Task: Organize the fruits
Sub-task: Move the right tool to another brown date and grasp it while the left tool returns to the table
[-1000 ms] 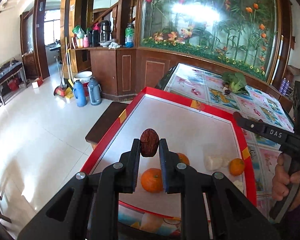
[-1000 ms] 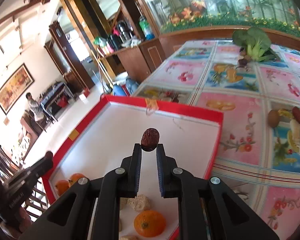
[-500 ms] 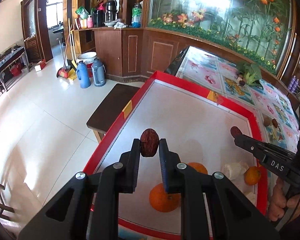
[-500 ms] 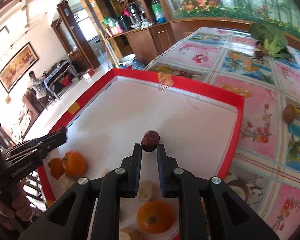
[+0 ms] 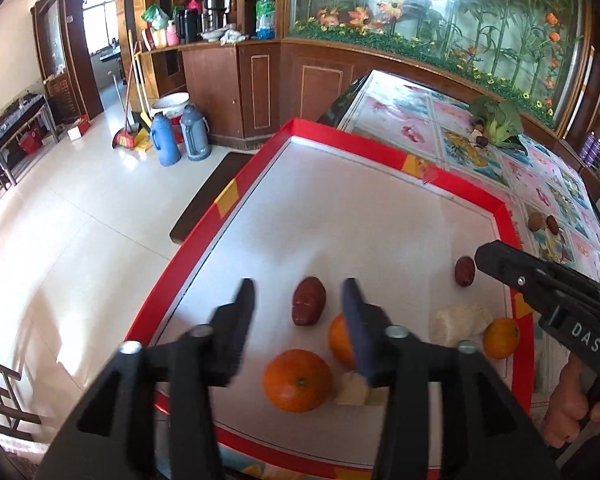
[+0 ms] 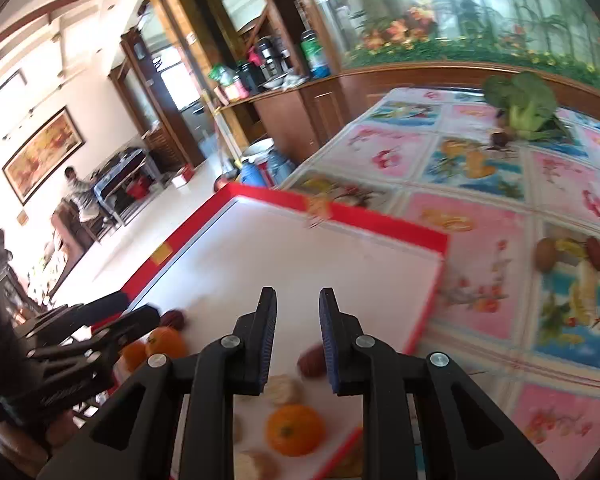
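Note:
A white tray with a red rim holds the fruit. My left gripper is opening, its jaws wide apart. A dark red date lies on the tray between them, touching neither pad. My right gripper is opening too, with nothing between its pads. A second date lies on the tray just under it, partly hidden by the right finger. In the left wrist view that date sits beside the right gripper's tip. Oranges and white pieces lie near the tray's front.
The tray rests on a table with a flowered cloth. On the cloth right of the tray lie a kiwi and another date, with broccoli at the far end. A person's hand holds the right gripper.
Both grippers, each shut on a date before, have opened and the dates now lie on the tray. The left gripper tilted down toward the tray's front.

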